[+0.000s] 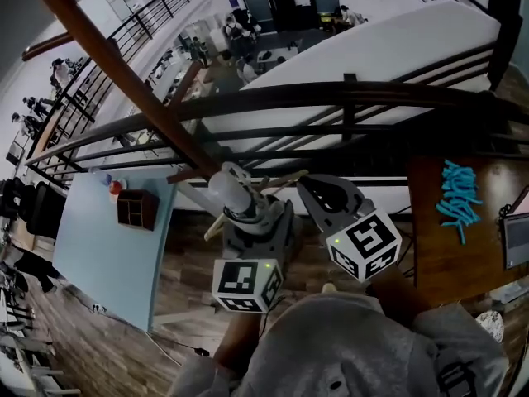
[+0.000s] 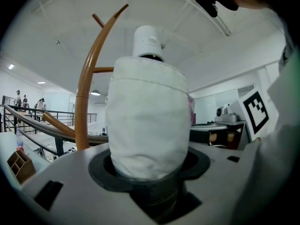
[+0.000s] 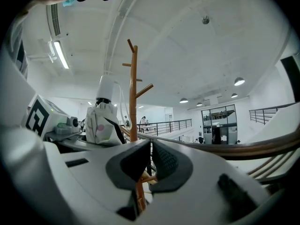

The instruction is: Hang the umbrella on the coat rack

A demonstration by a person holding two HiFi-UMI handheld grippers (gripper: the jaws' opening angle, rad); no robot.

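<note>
The folded white umbrella (image 1: 232, 192) stands upright in my left gripper (image 1: 248, 213), which is shut on its lower body. In the left gripper view the umbrella (image 2: 146, 125) fills the middle, its white handle cap (image 2: 149, 41) on top. The wooden coat rack (image 1: 124, 77) runs from upper left to just beyond the umbrella; its curved pole and pegs (image 2: 86, 93) rise left of the umbrella. My right gripper (image 1: 318, 190) is beside the left one, shut and holding nothing. In the right gripper view the coat rack (image 3: 133, 102) stands straight ahead of my right gripper (image 3: 151, 146), with the umbrella (image 3: 102, 116) to its left.
A black railing (image 1: 331, 98) crosses right behind the rack, with a lower floor beyond it. A light blue table (image 1: 99, 246) with a small wooden box (image 1: 136, 208) is at the left. A wooden table (image 1: 446, 255) with blue objects (image 1: 459, 197) and a laptop (image 1: 517, 238) is at the right.
</note>
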